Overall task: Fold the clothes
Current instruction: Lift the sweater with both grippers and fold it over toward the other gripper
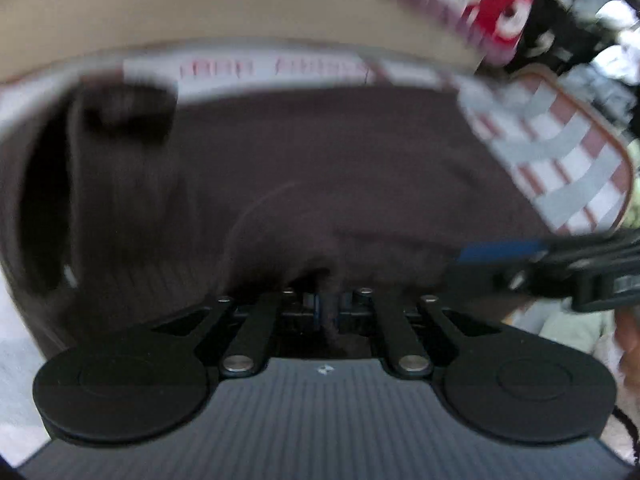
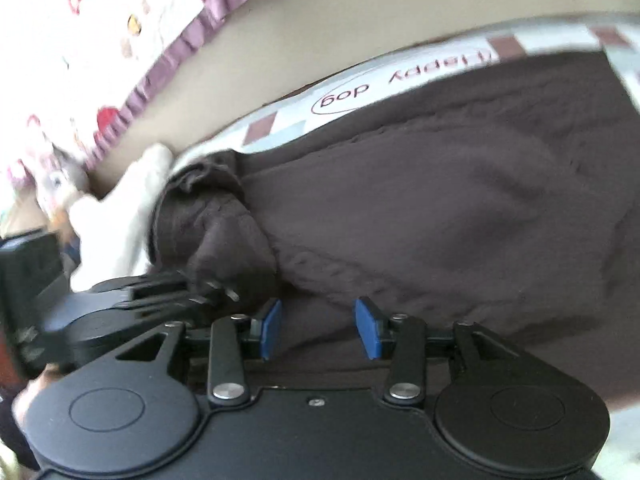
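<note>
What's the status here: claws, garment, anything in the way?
Left claw shut on brown garment. Right claw open, fabric between its pads, not pinched. Garment lies on checked mat. Nothing blocking.

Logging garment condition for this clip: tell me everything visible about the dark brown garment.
The dark brown knitted garment looks soft and ribbed, lying spread over a checked cloth. One bunched, cuff-like end sits rumpled. The left hand-held gripper is shut on a pinch of it; the right hand-held gripper is open over its edge.
</note>
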The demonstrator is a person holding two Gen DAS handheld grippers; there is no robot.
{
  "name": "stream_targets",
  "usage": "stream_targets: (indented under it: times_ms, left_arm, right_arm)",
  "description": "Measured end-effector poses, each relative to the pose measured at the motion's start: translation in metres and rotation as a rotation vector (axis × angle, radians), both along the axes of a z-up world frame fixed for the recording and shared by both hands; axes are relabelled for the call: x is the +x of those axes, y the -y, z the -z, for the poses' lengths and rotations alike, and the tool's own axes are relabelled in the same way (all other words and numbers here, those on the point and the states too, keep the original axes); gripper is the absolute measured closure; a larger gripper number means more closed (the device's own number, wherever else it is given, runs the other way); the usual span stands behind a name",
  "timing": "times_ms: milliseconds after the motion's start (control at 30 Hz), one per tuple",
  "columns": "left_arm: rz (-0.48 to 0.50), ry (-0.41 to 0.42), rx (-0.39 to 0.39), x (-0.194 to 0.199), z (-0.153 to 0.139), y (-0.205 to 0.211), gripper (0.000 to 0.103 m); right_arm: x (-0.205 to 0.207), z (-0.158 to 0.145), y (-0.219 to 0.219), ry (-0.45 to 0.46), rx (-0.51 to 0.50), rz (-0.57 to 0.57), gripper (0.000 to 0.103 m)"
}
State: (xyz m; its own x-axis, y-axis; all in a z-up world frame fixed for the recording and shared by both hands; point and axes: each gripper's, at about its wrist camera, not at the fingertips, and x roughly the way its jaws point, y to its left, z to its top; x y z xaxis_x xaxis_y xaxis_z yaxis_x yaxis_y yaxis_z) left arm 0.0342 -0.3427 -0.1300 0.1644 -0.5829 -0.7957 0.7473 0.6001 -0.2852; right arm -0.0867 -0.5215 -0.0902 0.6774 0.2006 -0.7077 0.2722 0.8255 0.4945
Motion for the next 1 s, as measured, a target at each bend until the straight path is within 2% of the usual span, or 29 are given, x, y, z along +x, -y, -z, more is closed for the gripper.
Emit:
stream_targets:
  times_ms: [67,133,200,267,367,433,567,700,833,933,1000]
  left_arm:
    - [0.011,0.007,0.038,-0.005,0.002,0.002,0.094]
    - [0.035,0.016,0.073,-0.012,-0.002,0.004,0.085]
    - [0.079,0.017,0.091,-0.018,-0.009,0.004,0.062]
    - [0.121,0.037,0.128,-0.027,-0.020,0.005,0.057]
    - [0.180,0.049,0.246,-0.032,-0.036,0.015,0.055]
    - [0.212,0.052,0.314,-0.032,-0.049,0.020,0.055]
    - [0.136,0.041,0.381,-0.020,-0.095,0.016,0.053]
    - [0.078,0.080,0.430,-0.010,-0.140,0.009,0.050]
    - [0.064,0.159,0.485,0.007,-0.172,-0.001,0.046]
    - [0.105,0.234,0.523,0.015,-0.174,-0.008,0.037]
    - [0.131,0.213,0.561,0.027,-0.165,-0.008,0.035]
  right_arm:
    - [0.003,0.002,0.002,0.023,-0.049,-0.028,0.055]
    - [0.009,0.006,0.005,0.045,-0.042,-0.025,0.055]
    - [0.017,0.006,0.007,0.085,0.002,-0.031,0.055]
    - [0.022,0.006,0.012,0.135,0.048,-0.039,0.055]
    - [0.026,0.008,0.009,0.200,0.141,-0.087,0.054]
    - [0.026,0.001,0.000,0.238,0.140,-0.146,0.044]
    - [0.024,-0.013,-0.011,0.303,0.076,-0.214,0.041]
    - [0.023,-0.010,0.004,0.294,0.173,-0.140,0.037]
    - [0.025,-0.007,-0.008,0.248,0.115,-0.160,0.037]
    - [0.027,-0.005,-0.019,0.212,0.062,-0.180,0.037]
    - [0.028,-0.004,-0.026,0.188,0.027,-0.194,0.037]
